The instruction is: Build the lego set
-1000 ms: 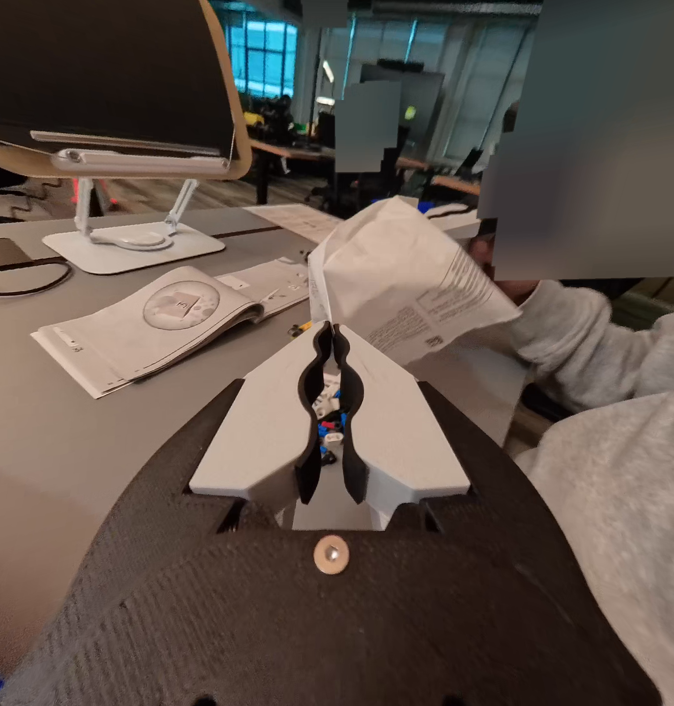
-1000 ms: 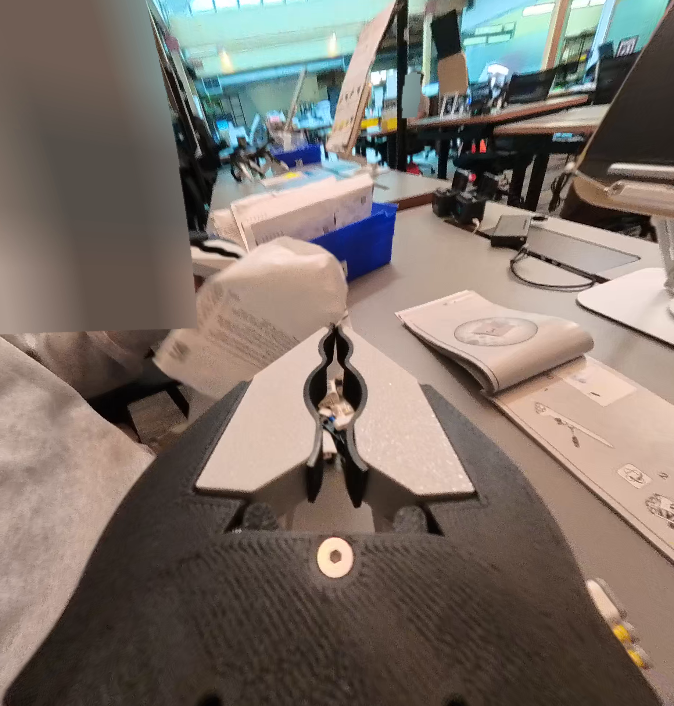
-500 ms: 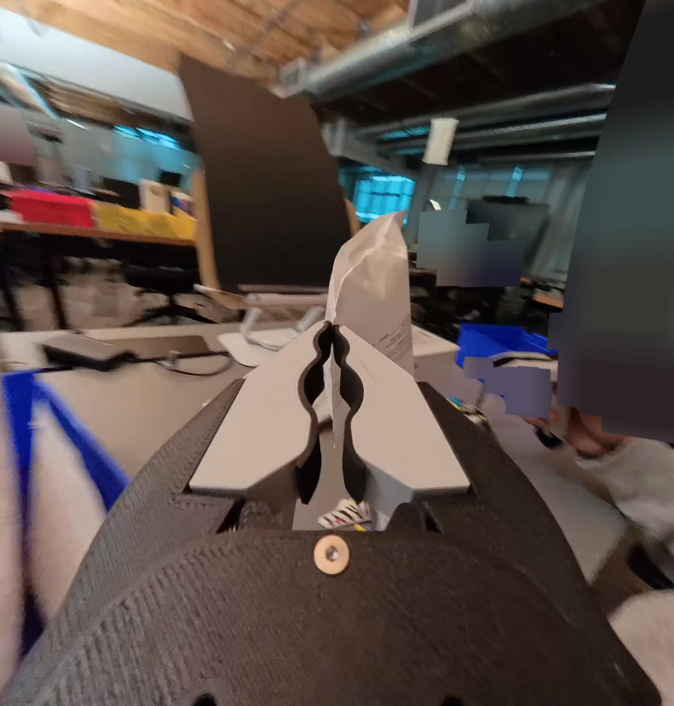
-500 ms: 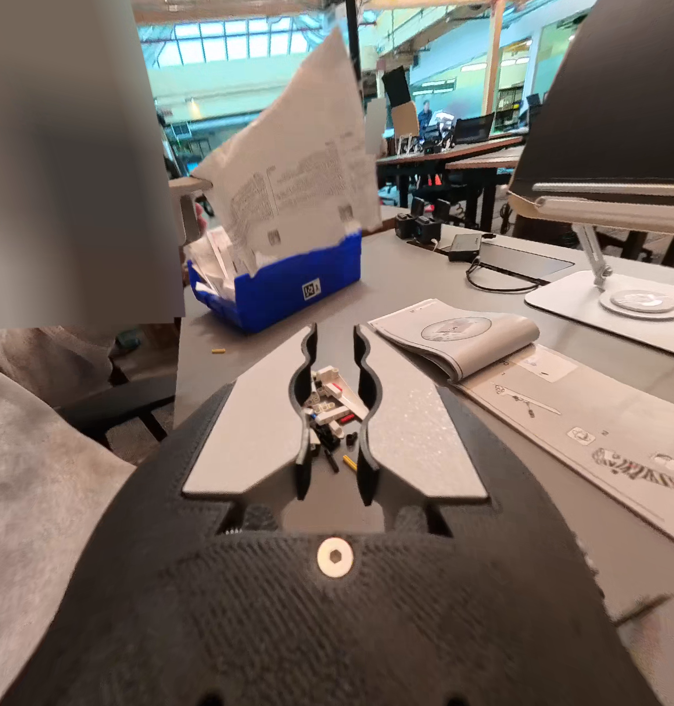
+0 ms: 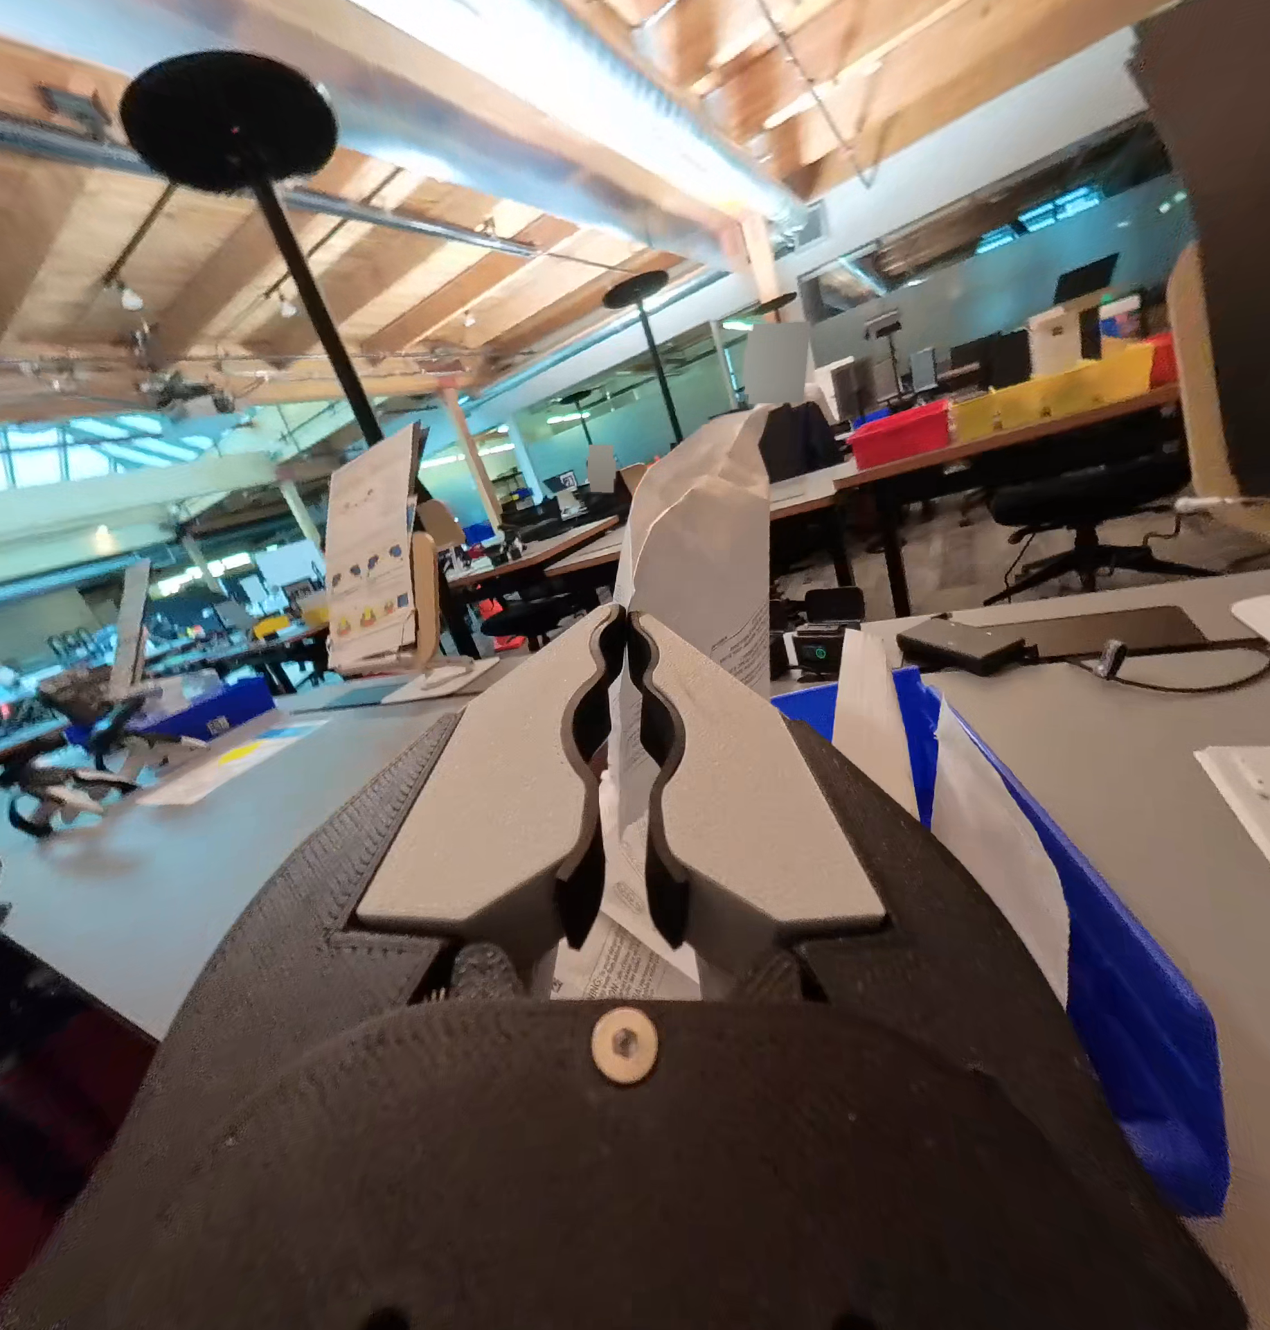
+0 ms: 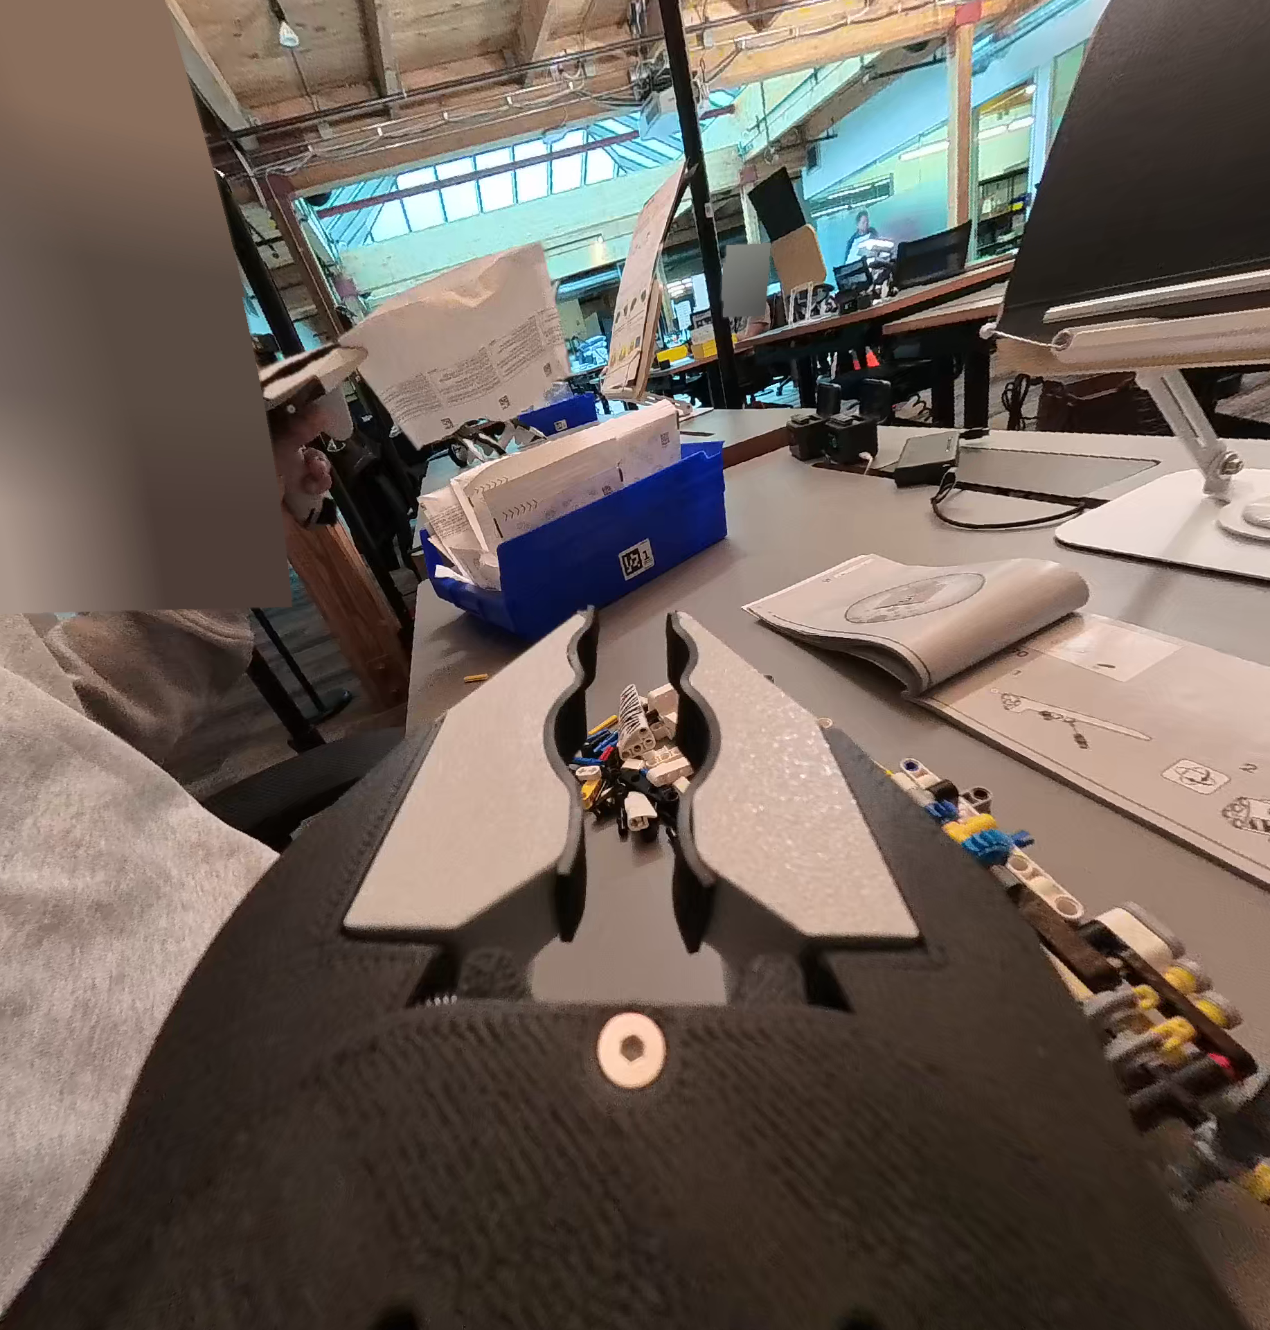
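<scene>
My left gripper [image 5: 626,620] is shut on a white paper parts bag [image 5: 697,547] and holds it upright above a blue bin [image 5: 1092,892]. The same bag [image 6: 467,345] shows in the right wrist view, held up above the bin [image 6: 589,554] at the table's left edge. My right gripper [image 6: 631,625] is open and empty, low over a pile of small loose lego pieces [image 6: 636,756] on the grey table [image 6: 833,532]. A partly built lego assembly [image 6: 1092,957] lies at its right. The open instruction booklet [image 6: 992,633] lies beyond.
The blue bin holds other white paper bags [image 6: 546,475]. A monitor on a white stand [image 6: 1193,432] is at the right, with a black cable and adapter [image 6: 927,453] behind. A grey sleeve [image 6: 78,792] fills the left of the right wrist view. Some 50 centimeters of space lies between my two pairs of fingers.
My left gripper carried the emptied bag up and away to above the blue bin. My right gripper let go of the bag and opened; the lego pieces now lie in a pile on the table.
</scene>
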Action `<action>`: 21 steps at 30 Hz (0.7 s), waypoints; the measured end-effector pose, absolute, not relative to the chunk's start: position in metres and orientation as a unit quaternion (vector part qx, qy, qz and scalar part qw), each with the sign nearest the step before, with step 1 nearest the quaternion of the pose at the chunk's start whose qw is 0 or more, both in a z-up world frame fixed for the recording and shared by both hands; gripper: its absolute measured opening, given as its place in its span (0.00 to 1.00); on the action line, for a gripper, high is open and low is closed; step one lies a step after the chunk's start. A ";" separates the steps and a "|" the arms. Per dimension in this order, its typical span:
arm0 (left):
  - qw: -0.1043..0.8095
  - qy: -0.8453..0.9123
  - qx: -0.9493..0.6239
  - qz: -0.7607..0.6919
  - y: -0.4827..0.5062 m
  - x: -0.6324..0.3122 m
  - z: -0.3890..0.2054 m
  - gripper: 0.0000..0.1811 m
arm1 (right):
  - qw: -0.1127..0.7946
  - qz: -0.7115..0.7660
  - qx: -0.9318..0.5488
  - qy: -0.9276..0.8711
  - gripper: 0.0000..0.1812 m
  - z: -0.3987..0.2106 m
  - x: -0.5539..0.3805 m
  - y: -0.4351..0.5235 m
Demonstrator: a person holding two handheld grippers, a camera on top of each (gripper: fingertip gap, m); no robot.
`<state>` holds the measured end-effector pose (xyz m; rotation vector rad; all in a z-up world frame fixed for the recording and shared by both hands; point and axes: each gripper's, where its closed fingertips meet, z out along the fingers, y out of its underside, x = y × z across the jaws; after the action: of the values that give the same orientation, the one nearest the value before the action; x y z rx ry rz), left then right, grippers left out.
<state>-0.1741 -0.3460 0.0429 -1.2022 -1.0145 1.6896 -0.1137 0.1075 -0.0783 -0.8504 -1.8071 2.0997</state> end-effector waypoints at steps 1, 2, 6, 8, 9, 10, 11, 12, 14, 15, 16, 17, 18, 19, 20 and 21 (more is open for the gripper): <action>0.413 -0.415 -0.470 0.660 -0.350 -0.177 0.040 0.00 | 0.122 0.719 -0.291 -0.620 0.09 -0.078 -0.114 0.107; 0.421 -0.430 -0.467 0.648 -0.353 -0.180 0.036 0.00 | 0.123 0.718 -0.290 -0.620 0.09 -0.078 -0.114 0.107; 0.437 -0.463 -0.447 0.629 -0.364 -0.193 0.021 0.00 | 0.124 0.720 -0.287 -0.620 0.09 -0.075 -0.115 0.106; 0.437 -0.466 -0.441 0.630 -0.367 -0.197 0.016 0.00 | 0.126 0.718 -0.287 -0.621 0.09 -0.075 -0.115 0.106; 0.436 -0.468 -0.440 0.630 -0.368 -0.199 0.014 0.00 | 0.127 0.718 -0.287 -0.621 0.09 -0.075 -0.116 0.106; 0.438 -0.473 -0.438 0.626 -0.370 -0.201 0.012 0.00 | 0.127 0.717 -0.288 -0.622 0.09 -0.075 -0.116 0.106; 0.444 -0.479 -0.435 0.620 -0.371 -0.202 0.010 0.00 | 0.126 0.717 -0.288 -0.622 0.09 -0.075 -0.116 0.106; 0.453 -0.487 -0.431 0.610 -0.372 -0.204 0.008 0.00 | 0.126 0.717 -0.289 -0.621 0.09 -0.076 -0.116 0.106; 0.471 -0.507 -0.415 0.591 -0.376 -0.207 0.004 0.00 | 0.124 0.717 -0.291 -0.621 0.09 -0.077 -0.117 0.106; 0.478 -0.516 -0.407 0.583 -0.378 -0.208 0.002 0.00 | 0.123 0.717 -0.291 -0.621 0.08 -0.077 -0.117 0.106; 0.483 -0.527 -0.403 0.571 -0.379 -0.210 -0.002 0.00 | 0.122 0.718 -0.292 -0.620 0.08 -0.077 -0.117 0.106; 0.485 -0.540 -0.401 0.559 -0.380 -0.213 -0.006 0.00 | 0.122 0.718 -0.292 -0.620 0.08 -0.078 -0.117 0.107; 0.486 -0.550 -0.399 0.549 -0.381 -0.214 -0.011 0.00 | 0.122 0.718 -0.293 -0.620 0.08 -0.077 -0.117 0.107; 0.485 -0.560 -0.400 0.540 -0.382 -0.217 -0.016 0.00 | 0.123 0.718 -0.292 -0.620 0.08 -0.077 -0.117 0.107; 0.480 -0.569 -0.408 0.528 -0.382 -0.219 -0.023 0.00 | 0.125 0.717 -0.293 -0.620 0.08 -0.077 -0.117 0.108; 0.471 -0.582 -0.421 0.512 -0.381 -0.223 -0.032 0.00 | 0.126 0.717 -0.293 -0.620 0.08 -0.077 -0.117 0.108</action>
<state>-0.2228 -0.3813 -0.0320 -1.0303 -1.4254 1.2551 -0.1168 0.1081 -0.0771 -0.8529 -1.8066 2.0873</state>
